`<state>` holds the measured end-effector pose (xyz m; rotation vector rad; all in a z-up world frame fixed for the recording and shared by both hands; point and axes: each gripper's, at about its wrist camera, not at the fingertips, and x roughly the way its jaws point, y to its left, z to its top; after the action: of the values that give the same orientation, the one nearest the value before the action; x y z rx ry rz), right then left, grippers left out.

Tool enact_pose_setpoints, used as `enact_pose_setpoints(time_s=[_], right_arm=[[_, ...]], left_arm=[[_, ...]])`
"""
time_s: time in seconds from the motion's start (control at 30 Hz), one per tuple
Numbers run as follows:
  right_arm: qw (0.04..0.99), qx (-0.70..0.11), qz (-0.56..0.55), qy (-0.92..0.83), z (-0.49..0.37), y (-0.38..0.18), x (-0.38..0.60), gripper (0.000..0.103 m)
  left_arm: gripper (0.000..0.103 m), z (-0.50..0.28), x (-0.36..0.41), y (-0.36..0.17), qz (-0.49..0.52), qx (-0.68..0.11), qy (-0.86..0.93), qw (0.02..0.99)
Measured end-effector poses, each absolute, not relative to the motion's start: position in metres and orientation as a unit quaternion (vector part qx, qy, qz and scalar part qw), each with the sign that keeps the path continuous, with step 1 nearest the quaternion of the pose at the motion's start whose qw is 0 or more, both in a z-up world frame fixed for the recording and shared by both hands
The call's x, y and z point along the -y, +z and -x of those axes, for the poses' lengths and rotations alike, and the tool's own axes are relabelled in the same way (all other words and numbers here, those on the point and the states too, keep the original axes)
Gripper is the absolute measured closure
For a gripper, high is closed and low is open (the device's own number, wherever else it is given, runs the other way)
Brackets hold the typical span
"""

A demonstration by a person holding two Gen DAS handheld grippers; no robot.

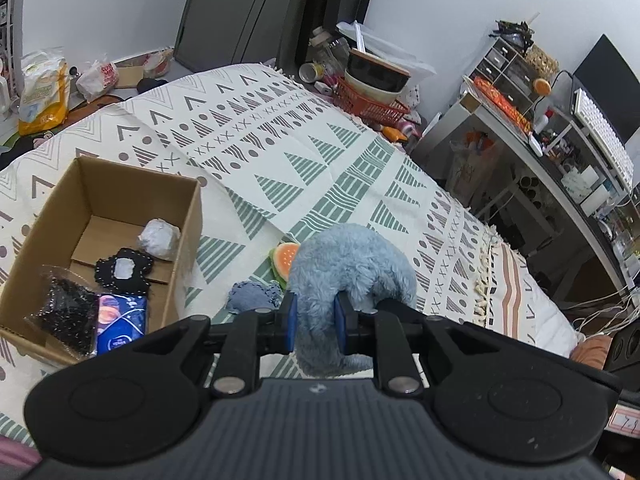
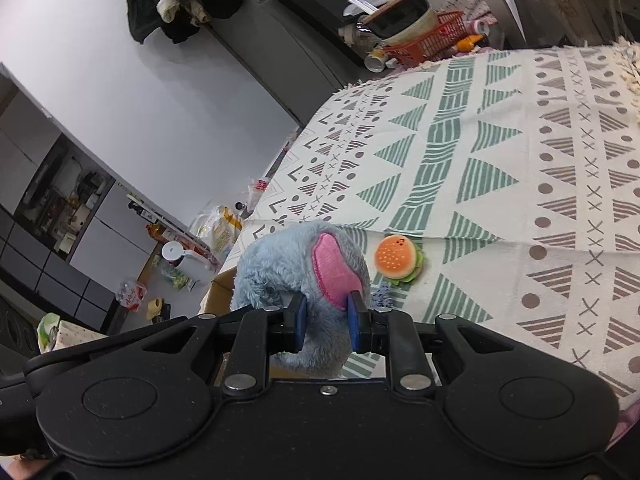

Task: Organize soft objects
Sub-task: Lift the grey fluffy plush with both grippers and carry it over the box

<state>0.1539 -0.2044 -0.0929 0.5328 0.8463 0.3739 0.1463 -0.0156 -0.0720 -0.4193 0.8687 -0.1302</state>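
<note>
A fluffy blue plush toy (image 1: pixel 352 264) with a pink ear patch (image 2: pixel 332 272) hangs above the patterned bed cover. My left gripper (image 1: pixel 316 314) is shut on one part of it, and my right gripper (image 2: pixel 327 320) is shut on another part by the pink patch. A small burger toy (image 2: pixel 398 259) lies on the cover just behind the plush; it also peeks out in the left wrist view, burger toy (image 1: pixel 285 258). A blue denim pouch (image 1: pixel 254 296) lies beside it. The cardboard box (image 1: pixel 188 232) at the left holds several soft items.
The bed cover (image 1: pixel 304 152) stretches far back. A red basket (image 1: pixel 368 106) with bowls stands at the bed's far end. A cluttered desk (image 1: pixel 540 152) runs along the right. Bags (image 1: pixel 42 92) and clutter lie on the floor beyond the bed's left side.
</note>
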Motion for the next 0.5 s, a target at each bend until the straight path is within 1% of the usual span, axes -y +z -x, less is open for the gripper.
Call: enact_pose_setpoints(time_s=[0.5], right_arm=[[0.868, -0.399, -0.231, 0.184, -0.154, -0.085, 0.165, 0.082]], left_arm=[[0.085, -0.137, -0.026, -0.072, 0.233, -0.402, -0.059, 0.883]])
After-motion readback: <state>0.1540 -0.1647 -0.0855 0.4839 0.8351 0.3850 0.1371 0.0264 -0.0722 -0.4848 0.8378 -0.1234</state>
